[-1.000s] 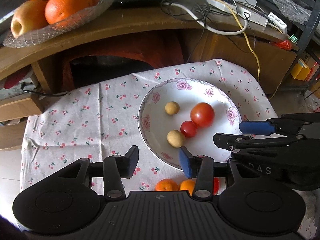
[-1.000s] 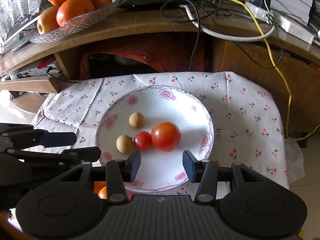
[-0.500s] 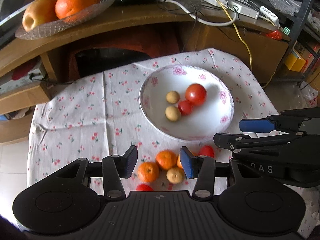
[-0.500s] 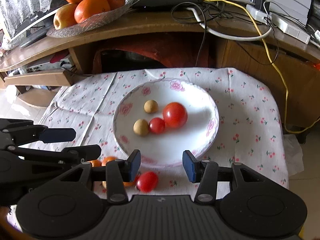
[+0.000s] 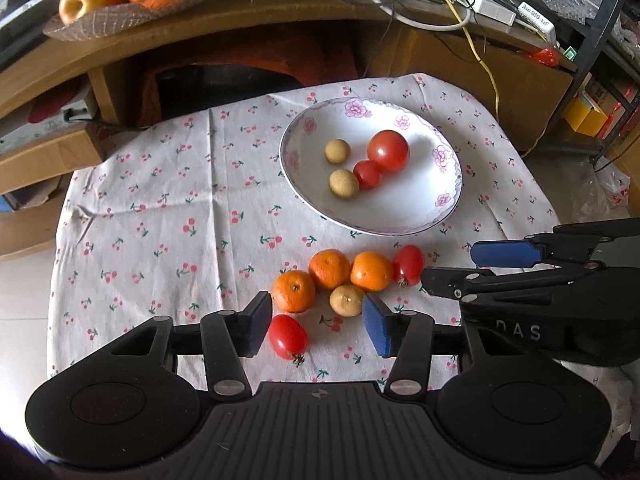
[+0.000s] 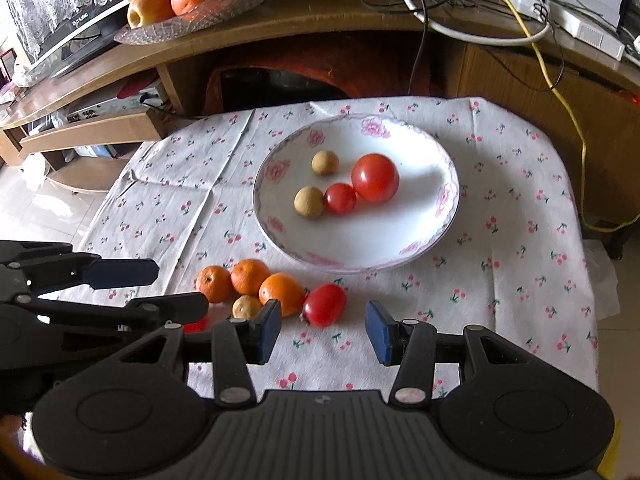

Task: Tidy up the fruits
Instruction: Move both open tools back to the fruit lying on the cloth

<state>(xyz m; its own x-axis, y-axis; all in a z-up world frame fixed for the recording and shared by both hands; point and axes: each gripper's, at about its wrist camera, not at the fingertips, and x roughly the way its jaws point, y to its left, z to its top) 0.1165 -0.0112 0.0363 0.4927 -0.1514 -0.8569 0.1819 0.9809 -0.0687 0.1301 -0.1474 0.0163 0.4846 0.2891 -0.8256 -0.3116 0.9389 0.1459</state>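
Note:
A white floral plate (image 5: 448,208) (image 6: 440,236) on the cherry-print cloth holds a large tomato (image 5: 388,150), a small tomato (image 5: 367,174) and two tan longans (image 5: 343,183). In front of the plate lie three mandarins (image 5: 329,269) (image 6: 250,276), a longan (image 5: 346,300) and two oval tomatoes (image 5: 287,337) (image 6: 324,305). My left gripper (image 5: 316,330) hovers over this cluster, jaws opening, nothing between the pads. My right gripper (image 6: 323,333) is open and empty, just before the right oval tomato.
A glass dish (image 5: 132,12) of oranges and an apple sits on the wooden shelf behind. Cables and a power strip (image 6: 576,28) run along the shelf's right side. The cloth (image 5: 160,216) left of the plate is bare. Floor drops away beyond the table's edges.
Both grippers have drawn back from the plate toward the table's front, bringing the loose mandarins, longan and oval tomatoes into view. The left jaws have widened slightly.

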